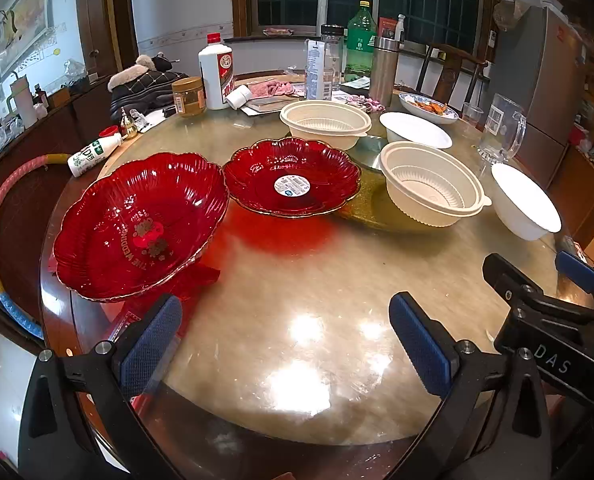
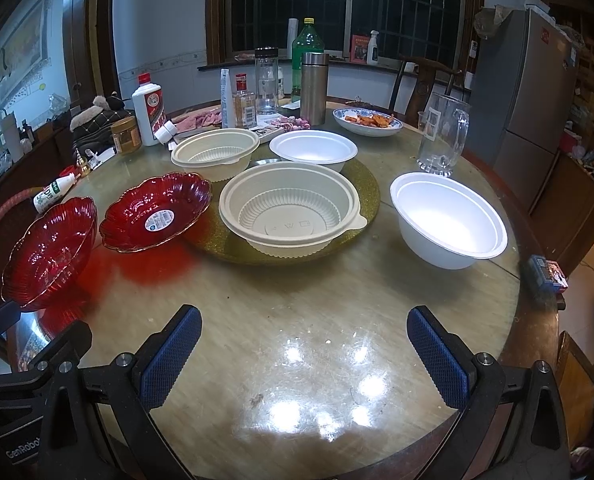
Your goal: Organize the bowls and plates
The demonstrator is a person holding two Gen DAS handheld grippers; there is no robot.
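Two red scalloped plates stand on the round table: a footed one (image 1: 137,226) (image 2: 51,250) at the near left and a flat one with a sticker (image 1: 293,178) (image 2: 157,212) beside it. Two beige ribbed bowls, near (image 1: 431,184) (image 2: 291,208) and far (image 1: 325,122) (image 2: 215,152), and two white bowls, near (image 1: 525,202) (image 2: 449,220) and far (image 1: 415,130) (image 2: 313,148), sit to the right. My left gripper (image 1: 285,340) is open and empty, low over the table's front. My right gripper (image 2: 303,350) (image 1: 537,276) is open and empty beside it.
The back of the table holds bottles (image 2: 149,110), a steel flask (image 2: 314,88), a jar (image 1: 188,97), a glass pitcher (image 2: 443,134) and a blue-rimmed dish of food (image 2: 367,122). A gold turntable (image 2: 361,184) lies under the near beige bowl. A fridge (image 2: 525,100) stands right.
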